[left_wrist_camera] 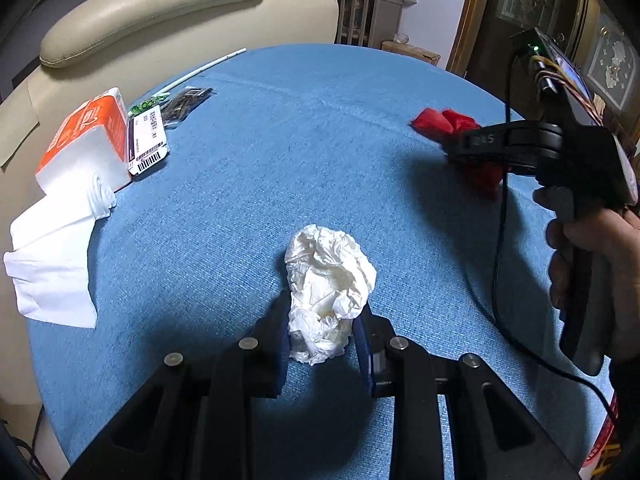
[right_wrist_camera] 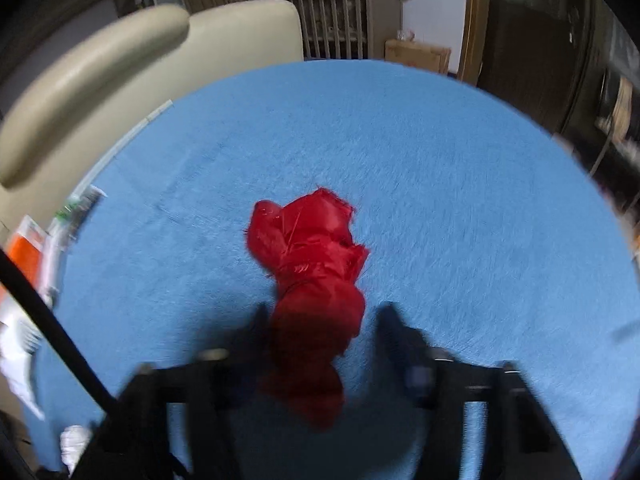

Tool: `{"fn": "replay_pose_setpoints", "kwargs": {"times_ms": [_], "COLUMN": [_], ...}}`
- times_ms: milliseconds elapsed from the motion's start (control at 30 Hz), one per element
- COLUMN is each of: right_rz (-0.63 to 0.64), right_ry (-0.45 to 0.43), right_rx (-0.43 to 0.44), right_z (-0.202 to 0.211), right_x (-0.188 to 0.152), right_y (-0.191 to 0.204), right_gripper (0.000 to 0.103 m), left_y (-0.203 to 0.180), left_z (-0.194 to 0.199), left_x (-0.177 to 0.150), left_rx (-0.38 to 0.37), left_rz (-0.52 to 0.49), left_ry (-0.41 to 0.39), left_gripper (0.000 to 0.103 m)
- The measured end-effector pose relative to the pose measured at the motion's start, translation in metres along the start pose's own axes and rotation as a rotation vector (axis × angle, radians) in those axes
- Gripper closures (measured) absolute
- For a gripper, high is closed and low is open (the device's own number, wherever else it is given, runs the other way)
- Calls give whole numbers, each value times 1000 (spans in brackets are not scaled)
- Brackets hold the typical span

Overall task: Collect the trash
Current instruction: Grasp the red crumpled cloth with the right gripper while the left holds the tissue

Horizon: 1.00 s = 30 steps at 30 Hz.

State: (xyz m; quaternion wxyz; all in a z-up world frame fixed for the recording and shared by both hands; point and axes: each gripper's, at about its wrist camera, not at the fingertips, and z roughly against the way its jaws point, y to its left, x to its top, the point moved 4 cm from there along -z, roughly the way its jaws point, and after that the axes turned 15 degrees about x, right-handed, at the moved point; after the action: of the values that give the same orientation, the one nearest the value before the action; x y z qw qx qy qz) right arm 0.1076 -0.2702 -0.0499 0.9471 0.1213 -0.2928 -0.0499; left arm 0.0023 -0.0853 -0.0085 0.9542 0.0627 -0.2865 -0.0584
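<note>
Worktop: round, under blue cloth, cream chair behind.
Left hand-held gripper: clamped on crumpled white tissue at near edge.
Right hand-held gripper: blurred; red crumpled wrapper between fingers, left finger touching, right finger apart.
Far left edge: orange tissue pack, labelled packet just beside.

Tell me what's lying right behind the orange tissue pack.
Behind the orange tissue pack lie a white barcoded label packet, a green-printed wrapper and a dark packet. Anything under the pack is hidden.
</note>
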Motion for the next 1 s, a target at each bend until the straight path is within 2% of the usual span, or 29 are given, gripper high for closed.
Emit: {"fn": "replay_pose_setpoints", "kwargs": {"times_ms": [67, 267, 500, 600, 767, 1000], "right_rz": [-12, 2, -41, -44, -72, -64], "right_ry": [6, -26, -63, -63, -68, -100], "right_rx": [20, 24, 63, 52, 16, 25], "right_z": [6, 49, 97, 98, 97, 126], "right_x": [-6, -47, -101, -104, -92, -109], "right_y": [-1, -6, -10, -6, -18, -15], "right_gripper": [69, 69, 69, 69, 69, 69], "left_y": [-1, -3, -17, -24, -30, -29], "left_z": [1, 3, 21, 24, 24, 35], "left_x": [-1, -3, -13, -13, 4, -2], "left_rx": [-2, -11, -25, -18, 22, 29], "left_rz": [-2, -6, -31, -52, -70, -70], "left_ry": [0, -6, -32, -38, -48, -64], "left_gripper": [74, 74, 73, 73, 73, 73]}}
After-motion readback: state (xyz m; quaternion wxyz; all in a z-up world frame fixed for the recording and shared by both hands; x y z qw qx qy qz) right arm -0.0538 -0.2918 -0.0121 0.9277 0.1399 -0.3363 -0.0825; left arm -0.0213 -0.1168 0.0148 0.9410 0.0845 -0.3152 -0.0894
